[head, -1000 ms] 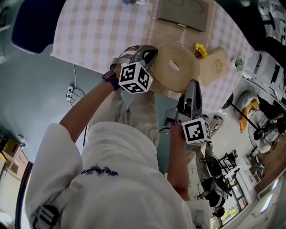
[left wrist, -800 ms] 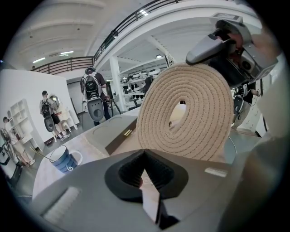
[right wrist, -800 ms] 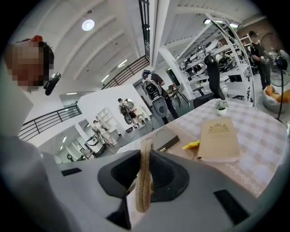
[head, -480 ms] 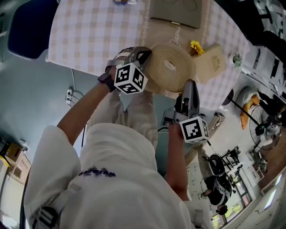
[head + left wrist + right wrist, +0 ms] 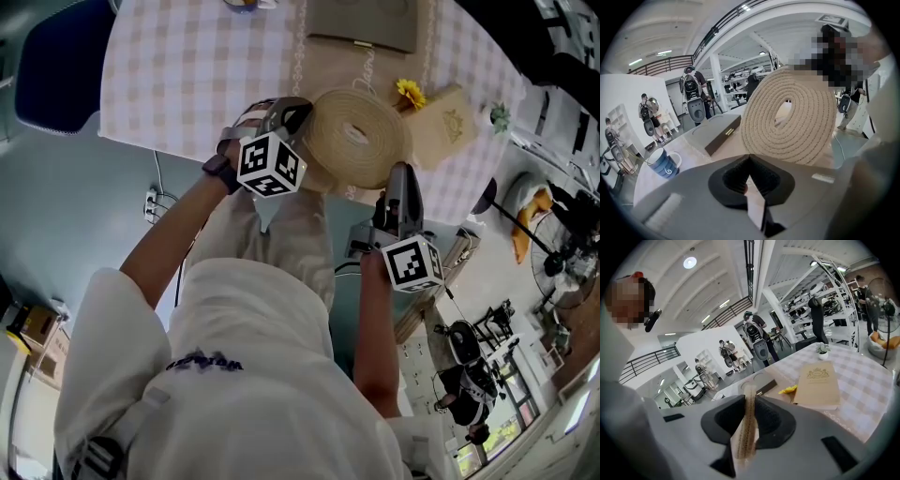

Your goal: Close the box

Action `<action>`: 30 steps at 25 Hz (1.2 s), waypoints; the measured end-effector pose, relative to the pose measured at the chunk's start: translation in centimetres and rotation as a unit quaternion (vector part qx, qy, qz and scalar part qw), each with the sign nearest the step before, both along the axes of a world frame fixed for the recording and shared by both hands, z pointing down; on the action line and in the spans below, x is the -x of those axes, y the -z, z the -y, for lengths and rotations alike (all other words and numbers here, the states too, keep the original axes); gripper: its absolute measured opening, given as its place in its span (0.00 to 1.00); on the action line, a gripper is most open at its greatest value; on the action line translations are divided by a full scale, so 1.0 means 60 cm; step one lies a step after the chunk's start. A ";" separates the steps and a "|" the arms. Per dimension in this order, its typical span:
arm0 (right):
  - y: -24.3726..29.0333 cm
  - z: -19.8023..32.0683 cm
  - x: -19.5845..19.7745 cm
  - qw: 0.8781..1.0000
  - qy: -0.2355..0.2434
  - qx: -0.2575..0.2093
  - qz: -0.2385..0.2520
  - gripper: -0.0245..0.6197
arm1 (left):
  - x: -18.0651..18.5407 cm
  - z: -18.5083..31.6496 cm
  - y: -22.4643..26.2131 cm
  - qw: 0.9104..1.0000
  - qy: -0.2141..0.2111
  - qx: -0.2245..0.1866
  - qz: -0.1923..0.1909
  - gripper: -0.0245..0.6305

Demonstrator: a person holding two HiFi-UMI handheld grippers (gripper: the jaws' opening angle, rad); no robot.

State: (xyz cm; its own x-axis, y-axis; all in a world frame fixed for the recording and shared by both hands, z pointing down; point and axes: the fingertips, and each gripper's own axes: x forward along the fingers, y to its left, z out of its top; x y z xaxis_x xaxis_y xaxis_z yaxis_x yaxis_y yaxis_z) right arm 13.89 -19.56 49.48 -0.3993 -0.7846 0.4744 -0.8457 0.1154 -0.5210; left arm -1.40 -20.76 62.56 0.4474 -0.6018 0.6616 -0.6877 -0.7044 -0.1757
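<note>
Your right tool (image 5: 400,178) pinched the woven disc (image 5: 361,141) at 5 o'clock. Your left tool (image 5: 298,112), jaws together, sat at 9 o'clock. Closure looked unfinished.

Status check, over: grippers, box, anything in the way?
Left gripper and right gripper shut on woven mat edges. Box on table beyond, untouched. Mat between grippers and box.

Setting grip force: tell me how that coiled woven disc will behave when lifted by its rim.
The woven disc is probably light: the right gripper holds it by a thin rim pinch. Its coiled rope texture likely grips well rather than slipping. Held at one edge, it may flex somewhat.
</note>
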 end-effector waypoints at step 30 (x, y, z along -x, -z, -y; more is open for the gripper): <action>-0.076 0.002 -0.052 0.999 -0.019 0.031 -0.024 0.15 | 0.002 0.000 -0.002 1.000 0.006 0.010 0.005 0.04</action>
State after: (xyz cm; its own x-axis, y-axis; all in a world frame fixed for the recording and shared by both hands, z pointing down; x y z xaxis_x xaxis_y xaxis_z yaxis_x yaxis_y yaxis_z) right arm 17.02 -19.69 54.07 -0.3457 -0.7666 0.5411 -0.8733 0.0518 -0.4845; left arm -1.50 -20.78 62.69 0.4344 -0.5931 0.6779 -0.6940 -0.7001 -0.1678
